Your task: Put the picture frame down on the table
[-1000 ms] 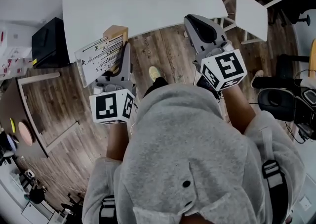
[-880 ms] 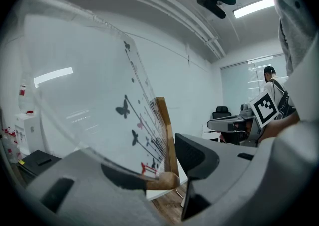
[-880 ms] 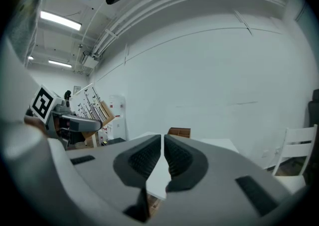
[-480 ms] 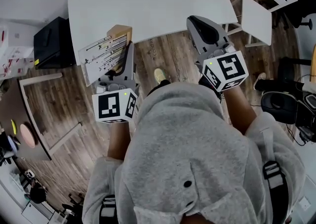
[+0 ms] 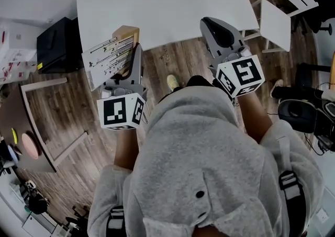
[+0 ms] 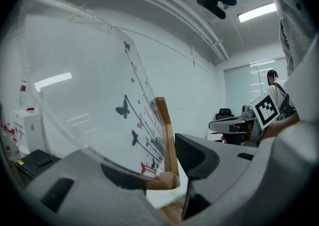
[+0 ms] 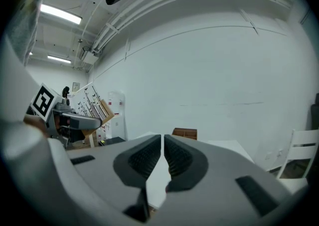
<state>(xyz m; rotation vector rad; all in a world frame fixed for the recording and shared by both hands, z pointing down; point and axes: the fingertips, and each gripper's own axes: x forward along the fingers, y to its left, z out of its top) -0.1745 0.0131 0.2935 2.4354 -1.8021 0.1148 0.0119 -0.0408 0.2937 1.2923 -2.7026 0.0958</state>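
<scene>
Our left gripper (image 5: 133, 58) clamps the picture frame (image 5: 107, 58) near its base, in the air at the table's (image 5: 172, 6) near edge. It could pivot, slip or clip the rim. Our right gripper (image 5: 213, 25) is closed and empty.
</scene>
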